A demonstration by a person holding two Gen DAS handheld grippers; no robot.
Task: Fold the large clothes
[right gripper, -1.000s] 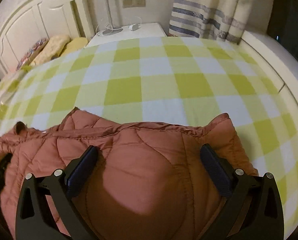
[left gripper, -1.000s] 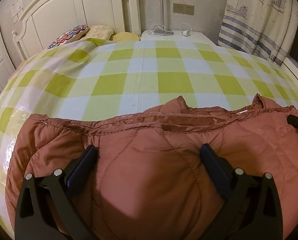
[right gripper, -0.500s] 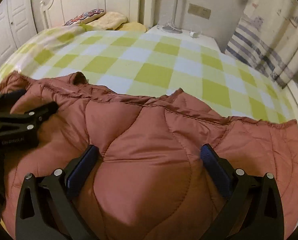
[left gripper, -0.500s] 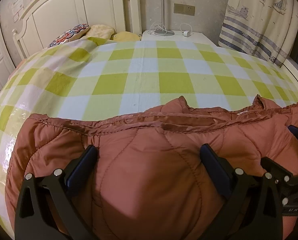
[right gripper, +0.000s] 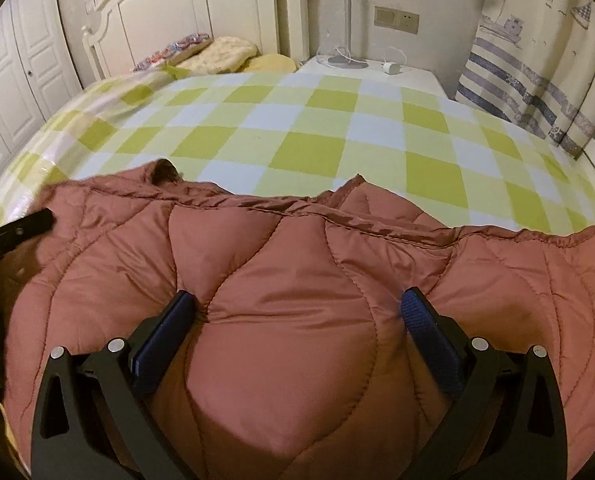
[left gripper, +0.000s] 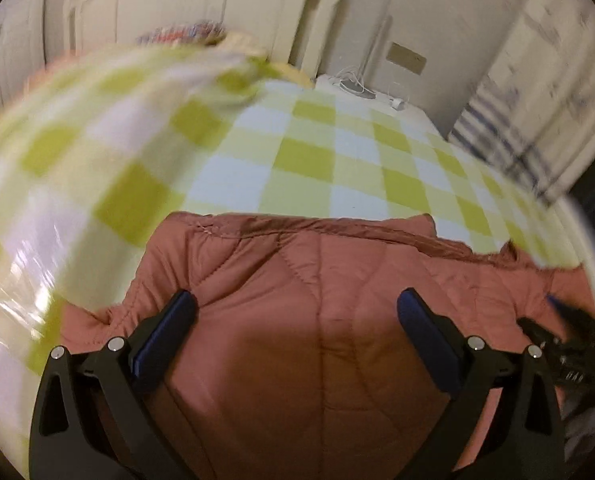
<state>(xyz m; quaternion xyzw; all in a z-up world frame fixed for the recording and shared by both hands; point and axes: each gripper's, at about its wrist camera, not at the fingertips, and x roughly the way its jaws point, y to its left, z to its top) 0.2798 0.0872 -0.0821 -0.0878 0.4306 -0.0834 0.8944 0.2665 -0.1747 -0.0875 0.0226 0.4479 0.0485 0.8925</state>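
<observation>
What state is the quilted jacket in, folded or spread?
Cannot tell: the jacket fills both views, bulging between the open fingers, its lower part hidden.

Warm, dim indoor light in both views. Left wrist view smears with motion blur, worst across the green-and-white checked bedspread [left gripper: 97, 152] at left, glare there too. Right wrist view is sharp; the quilted rust-red padded jacket [right gripper: 297, 280] carries soft sheen. Fisheye bends edges, corners black.

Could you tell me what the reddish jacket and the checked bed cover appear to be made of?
The jacket looks like padded synthetic shell fabric, perhaps nylon or polyester: slight sheen, puffy quilted panels between curved stitch lines. The bed cover looks like matte woven cloth, possibly cotton, in green and white checks; a glossy patch near its left edge leaves that open.
</observation>
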